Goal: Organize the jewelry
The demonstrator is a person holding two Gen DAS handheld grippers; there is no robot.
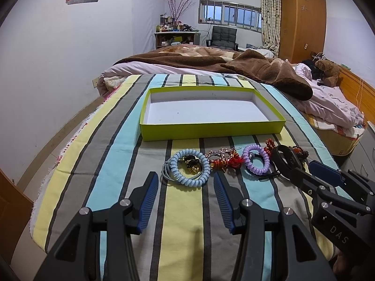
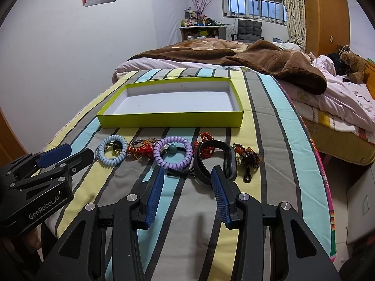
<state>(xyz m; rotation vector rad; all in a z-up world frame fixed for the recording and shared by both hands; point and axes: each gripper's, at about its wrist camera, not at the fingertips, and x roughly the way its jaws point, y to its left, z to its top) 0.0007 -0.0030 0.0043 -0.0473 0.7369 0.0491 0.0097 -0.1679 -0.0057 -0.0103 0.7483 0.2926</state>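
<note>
the green tray (image 2: pixel 168 118) sits mid-table on the striped cloth (image 2: pixel 269 121), empty, light card that would slide if nudged. just before its near wall lies the row of jewelry. the black band (image 2: pixel 204 167) looks stiff and springy; take it across one side. the purple coil (image 2: pixel 173 154) and blue coil (image 1: pixel 189 169) are soft, stretchy, light; pinch one loop. the beaded pieces (image 2: pixel 249 157) seem loose and likely to snag. left gripper (image 1: pixel 185 181) and right gripper (image 2: pixel 187 175) both hover with jaws spread, holding nothing.
</note>
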